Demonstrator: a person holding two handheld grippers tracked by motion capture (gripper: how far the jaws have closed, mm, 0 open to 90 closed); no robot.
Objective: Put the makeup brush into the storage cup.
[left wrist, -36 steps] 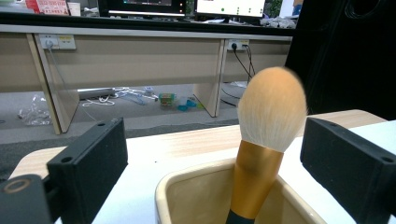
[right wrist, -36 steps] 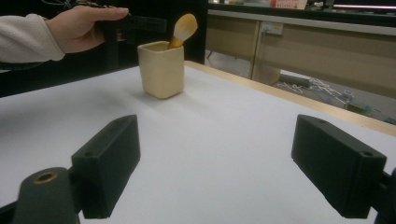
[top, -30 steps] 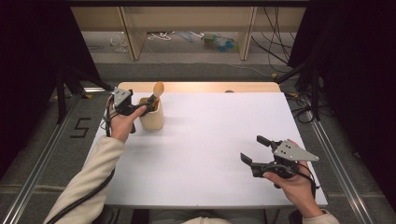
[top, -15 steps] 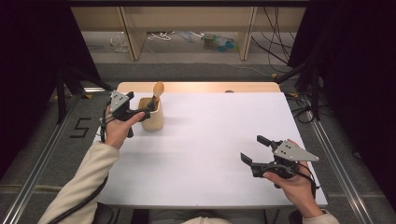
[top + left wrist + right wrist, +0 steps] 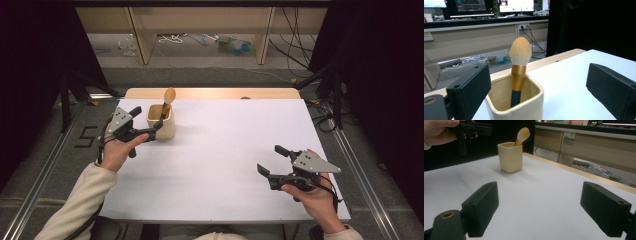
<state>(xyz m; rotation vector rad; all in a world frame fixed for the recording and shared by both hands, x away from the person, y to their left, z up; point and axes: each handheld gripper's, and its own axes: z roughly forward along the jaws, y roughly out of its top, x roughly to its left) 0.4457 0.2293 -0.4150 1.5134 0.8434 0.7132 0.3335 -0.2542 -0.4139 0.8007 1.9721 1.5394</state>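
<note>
Cream cup (image 5: 162, 121), gold-banded brush (image 5: 519, 72)

Lower handle of the makeup brush (image 5: 520, 67) hidden inside the cream cup (image 5: 524, 105); cup's base cut off by the bottom edge in the left gripper view. Clutter on the floor (image 5: 227, 44) beyond the table too small to identify. Forearms cropped at the high view's bottom edge.

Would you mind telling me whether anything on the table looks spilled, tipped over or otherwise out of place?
Nothing stands out. The cream cup stands upright on the white table, with the makeup brush leaning inside it, bristles up. The left gripper sits beside the cup with its jaws open; the right gripper is apart, also open.
</note>
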